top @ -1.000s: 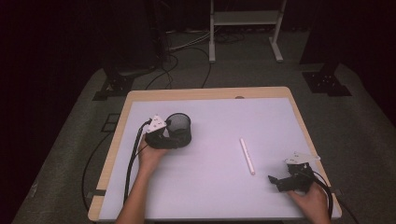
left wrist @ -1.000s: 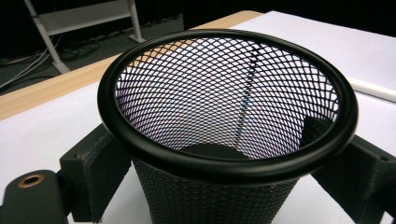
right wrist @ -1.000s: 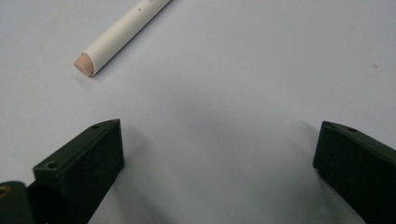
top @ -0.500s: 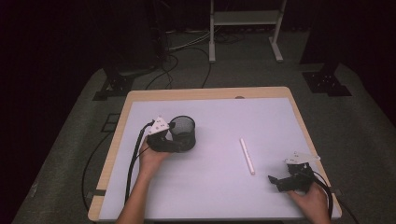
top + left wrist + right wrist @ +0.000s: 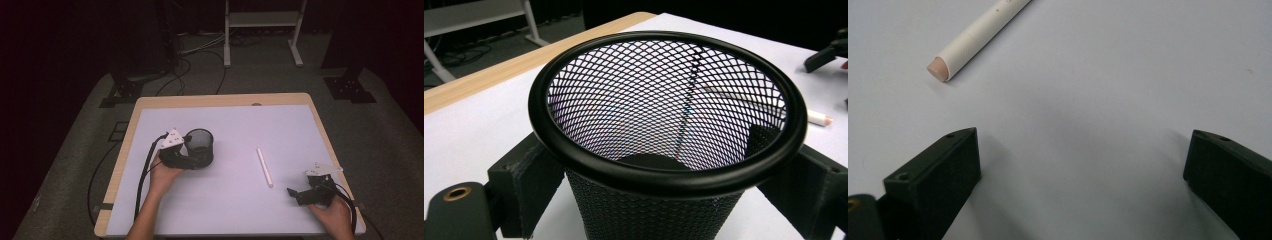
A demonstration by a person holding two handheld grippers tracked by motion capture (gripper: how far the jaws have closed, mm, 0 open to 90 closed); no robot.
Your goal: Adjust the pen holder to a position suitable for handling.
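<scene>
A black mesh cup (image 5: 199, 145) stands left of the middle of the white table (image 5: 230, 210). My left gripper (image 5: 196, 161) is shut on its wall from the near side. In the left gripper view one jaw presses each side of the mesh cup (image 5: 664, 115) below its rim, and the cup is empty. A white pen (image 5: 264, 167) lies flat to the right of the middle. My right gripper (image 5: 296, 193) rests open near the front right edge. The pen's pinkish end (image 5: 979, 36) lies just beyond its left jaw, with bare table between the jaws.
A wooden border (image 5: 220, 100) runs round the white surface. Cables trail from both grippers off the front of the table. Beyond the table are a dark floor, cables and a white stand (image 5: 262, 20).
The left gripper and the mesh cup have shifted a little to the right and toward the near side. The right gripper and the pen have stayed put.
</scene>
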